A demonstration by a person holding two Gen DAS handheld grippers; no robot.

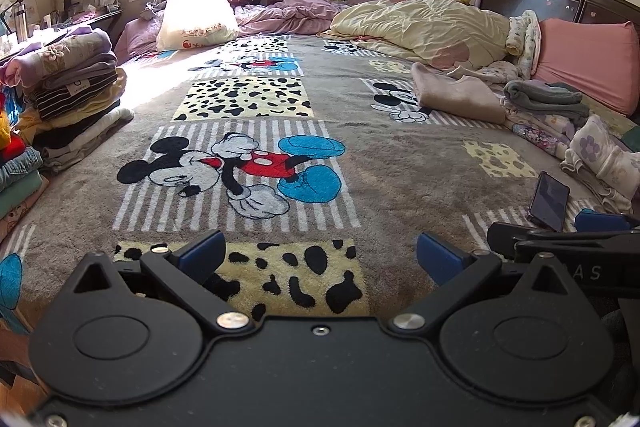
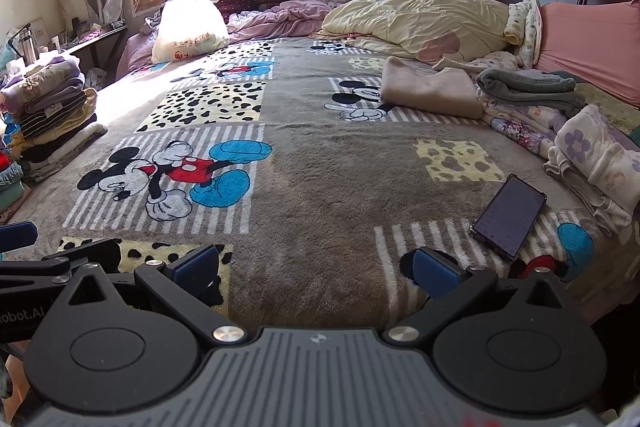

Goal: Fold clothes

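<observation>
Clothes stack [image 1: 76, 87] fuller in left view; phone [image 2: 509, 215] clearer right.

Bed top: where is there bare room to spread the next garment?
The middle of the blanket is free, bordered by the folded stack at the left edge, the phone and loose clothes on the right, and the yellow quilt at the far end. The right side is crowded.
</observation>
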